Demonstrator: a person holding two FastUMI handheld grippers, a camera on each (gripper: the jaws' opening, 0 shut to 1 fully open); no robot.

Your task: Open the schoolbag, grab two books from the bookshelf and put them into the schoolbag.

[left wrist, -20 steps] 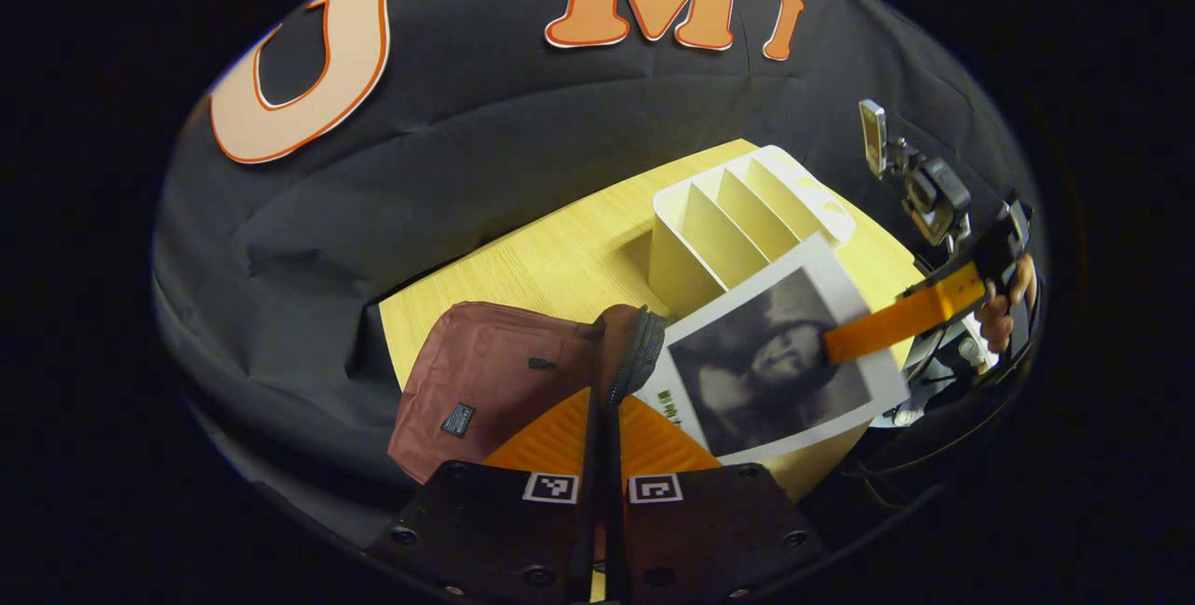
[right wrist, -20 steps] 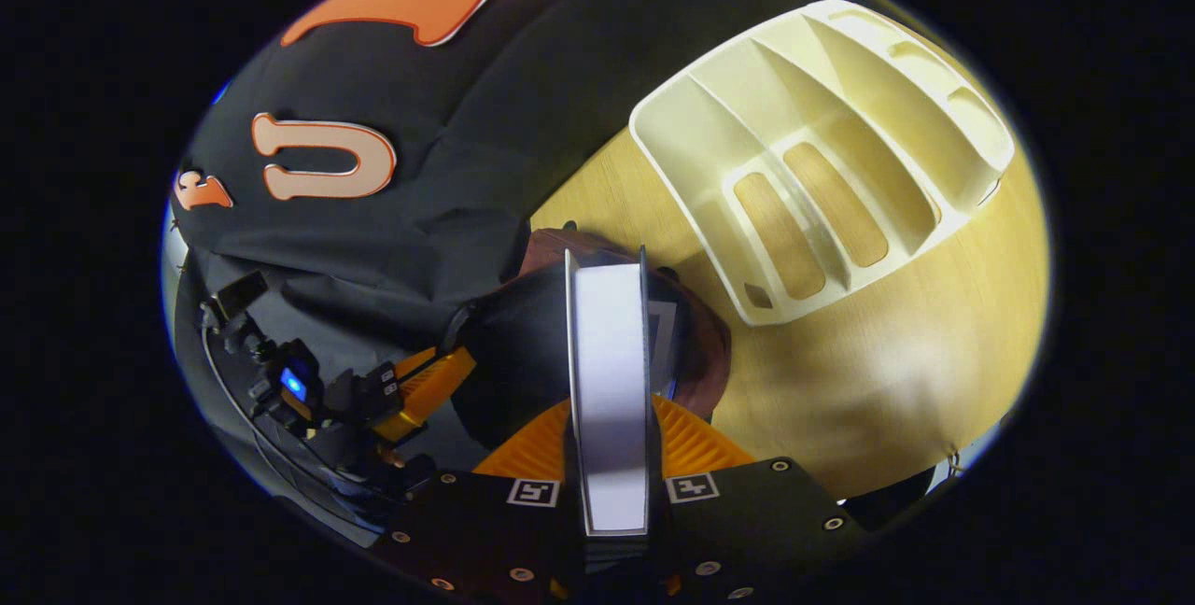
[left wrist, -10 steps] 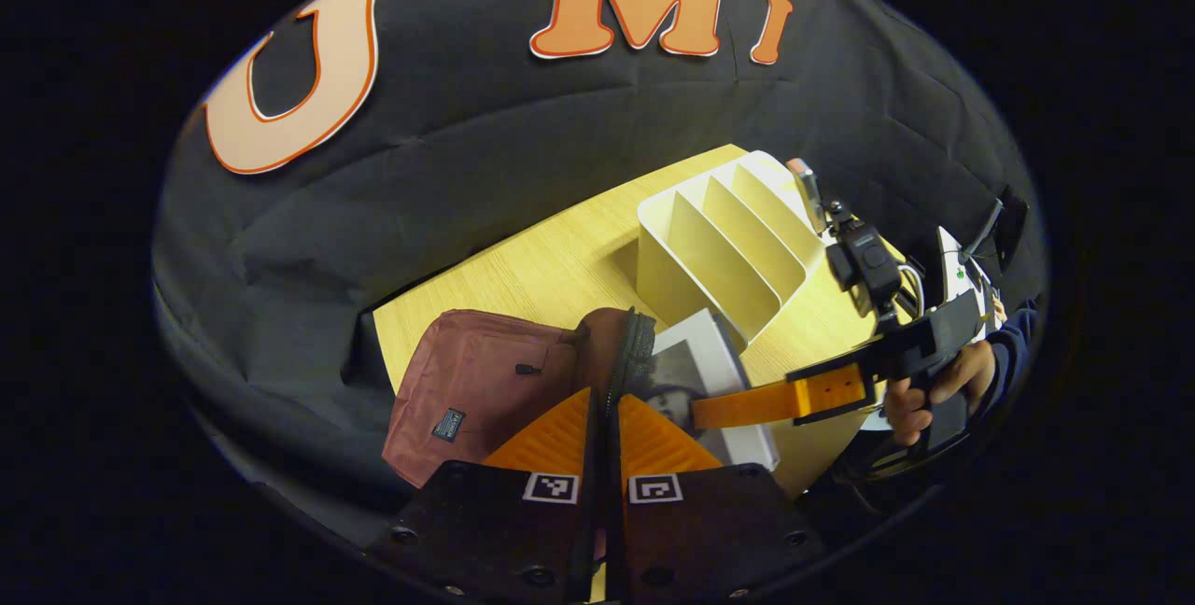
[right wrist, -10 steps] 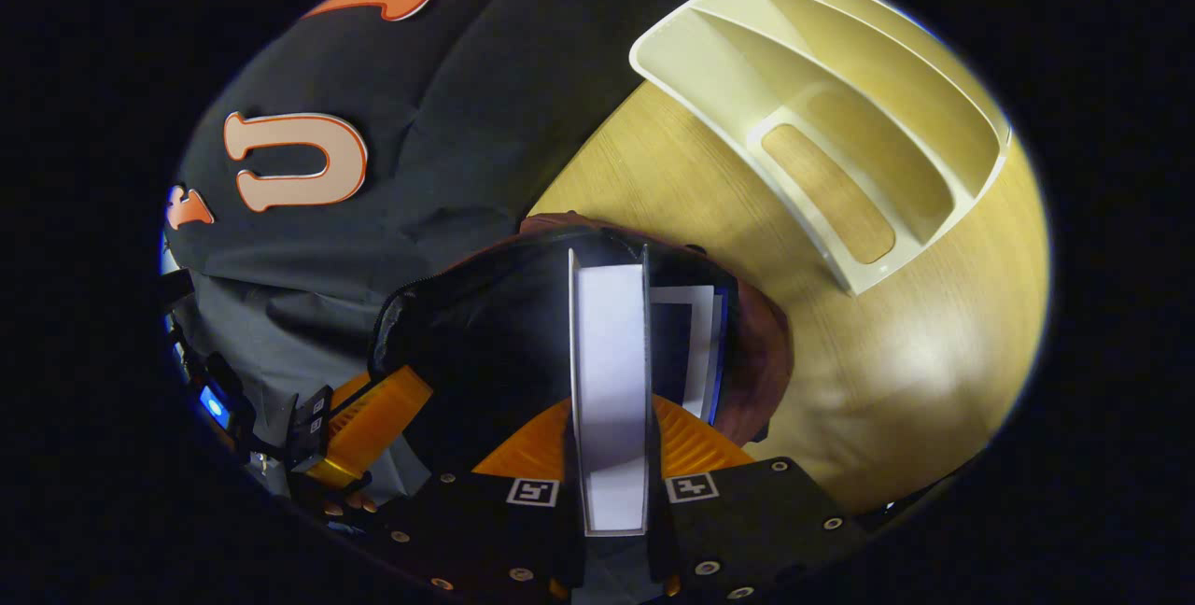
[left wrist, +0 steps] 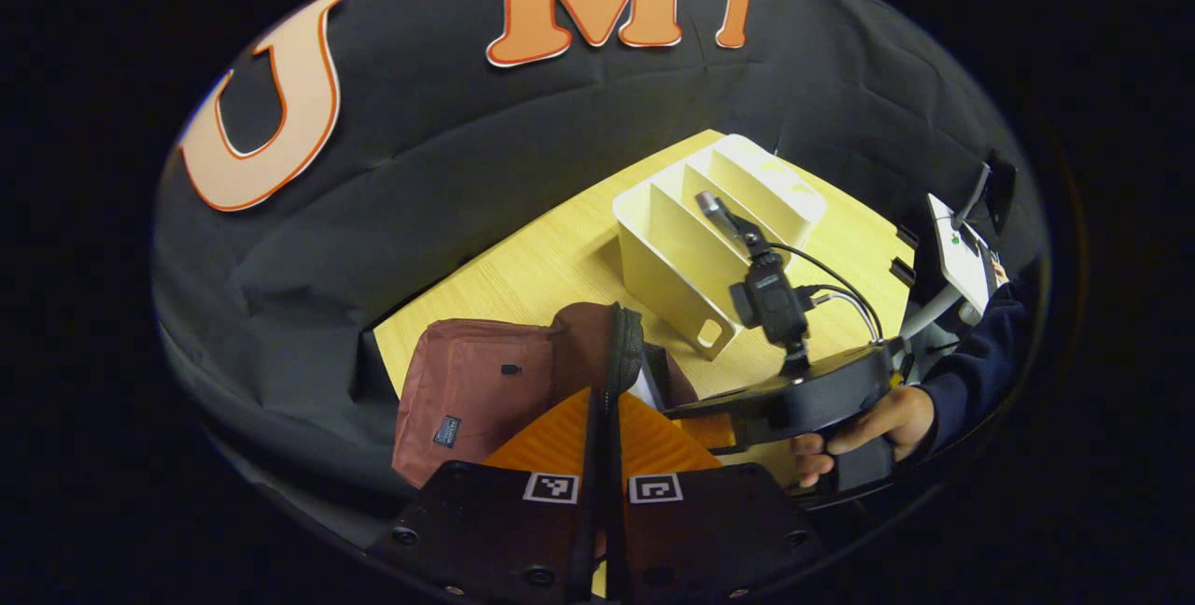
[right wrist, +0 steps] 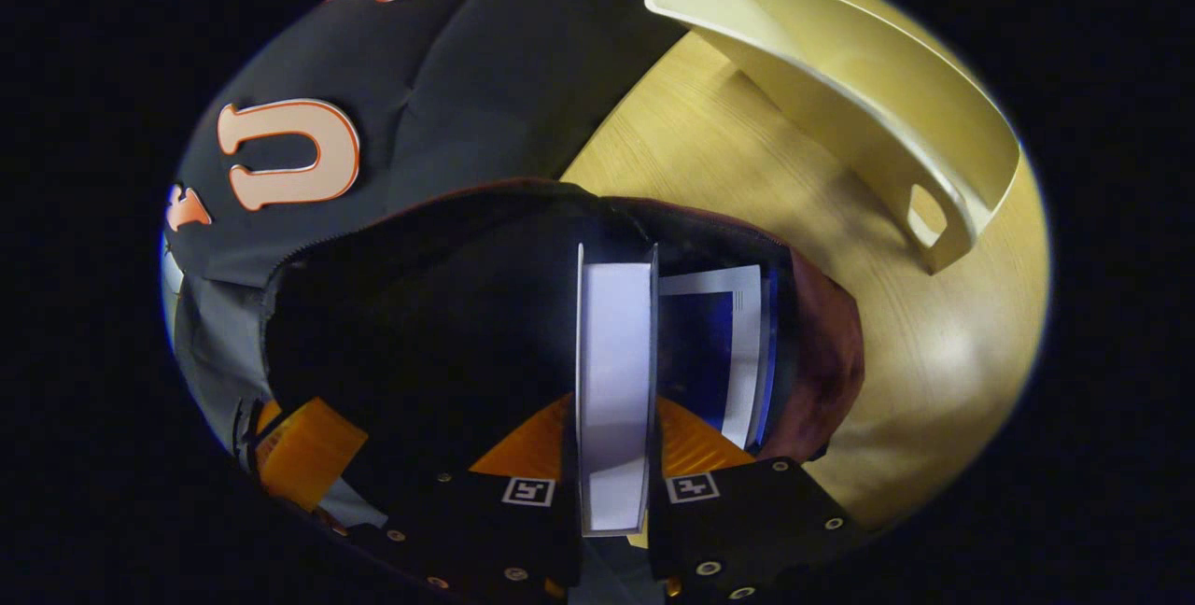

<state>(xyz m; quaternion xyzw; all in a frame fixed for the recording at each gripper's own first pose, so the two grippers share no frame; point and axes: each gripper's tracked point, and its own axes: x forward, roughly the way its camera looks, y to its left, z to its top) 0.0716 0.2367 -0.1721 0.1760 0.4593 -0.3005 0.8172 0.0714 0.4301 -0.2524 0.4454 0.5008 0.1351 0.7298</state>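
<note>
Maroon fabric schoolbag point(right wrist: 822, 353) gapes at twelve o'clock from the right gripper point(right wrist: 614, 418), clamped on a white upright book point(right wrist: 611, 381) entering spine-up beside a blue-covered book point(right wrist: 719, 344); left gripper point(left wrist: 605, 418) pinches the bag's zipper rim point(left wrist: 624, 353).

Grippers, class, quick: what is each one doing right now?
Left gripper: shut on the schoolbag's opening edge.
Right gripper: shut on a book, lowering it into the schoolbag.
</note>
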